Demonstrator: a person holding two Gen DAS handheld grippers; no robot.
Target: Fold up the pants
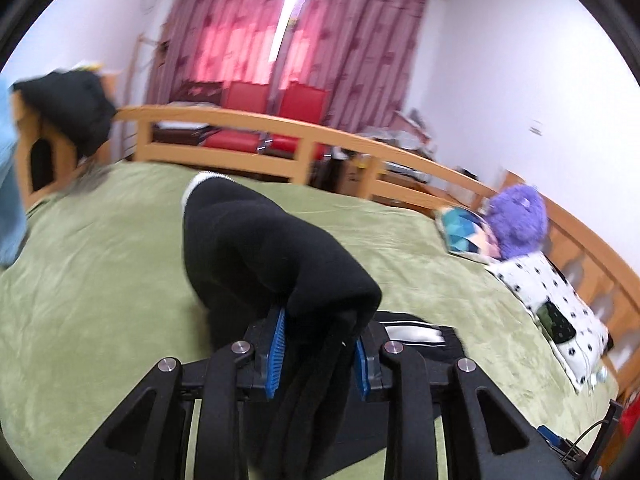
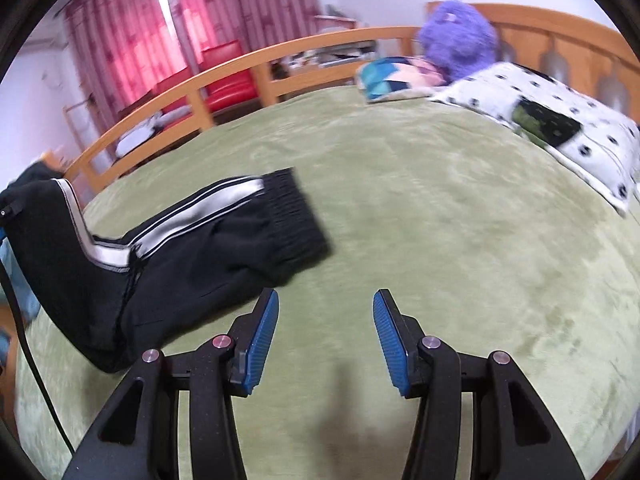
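Left gripper (image 1: 320,354) clamps pants (image 2: 168,248) — cuffs toward pillows (image 2: 552,120)

Daylit through red curtains (image 1: 280,40); motion blur, fisheye-warped edges.

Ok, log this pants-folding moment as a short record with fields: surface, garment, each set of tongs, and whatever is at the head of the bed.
surface: green plush bedspread on a wooden-railed bed
garment: black track pants with white side stripes, one end lying on the bedspread, the other lifted
left tongs: shut on a bunch of the pants fabric
right tongs: open, holding nothing, above bare bedspread beside the pants
head of bed: purple fuzzy plush toy, white pillow with black spots, blue patchwork cushion
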